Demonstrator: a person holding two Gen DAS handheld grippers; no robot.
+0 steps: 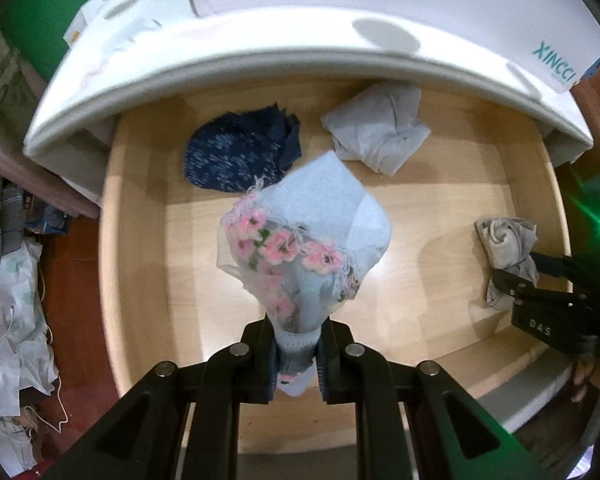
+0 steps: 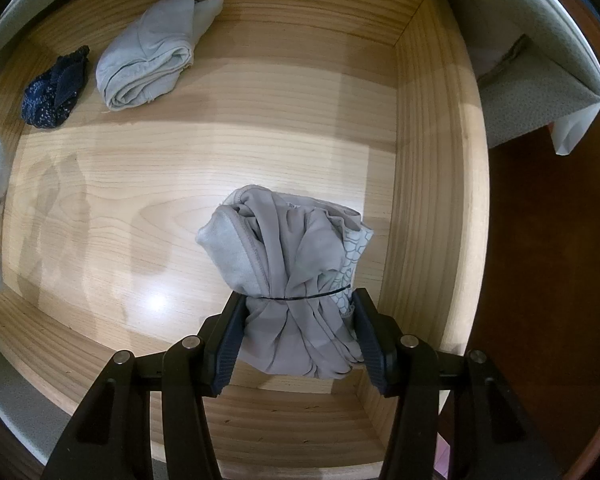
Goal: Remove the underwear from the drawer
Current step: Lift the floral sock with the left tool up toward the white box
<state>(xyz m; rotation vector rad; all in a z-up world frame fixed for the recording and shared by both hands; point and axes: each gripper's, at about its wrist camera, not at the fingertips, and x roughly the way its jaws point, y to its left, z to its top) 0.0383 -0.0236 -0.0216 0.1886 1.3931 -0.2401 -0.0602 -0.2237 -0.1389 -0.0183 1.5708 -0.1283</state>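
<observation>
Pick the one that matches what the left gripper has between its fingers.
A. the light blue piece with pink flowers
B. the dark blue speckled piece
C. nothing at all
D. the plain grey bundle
A: in the left wrist view the left gripper is clamped on the light blue piece with pink flowers, while the dark blue speckled piece lies on the drawer floor.

- A bedroom at home: an open wooden drawer (image 2: 428,168) of folded underwear lies below the claw.
- A white mattress (image 1: 300,52) overhangs it ahead.
- Crumpled bedding (image 1: 8,300) lies left.
</observation>
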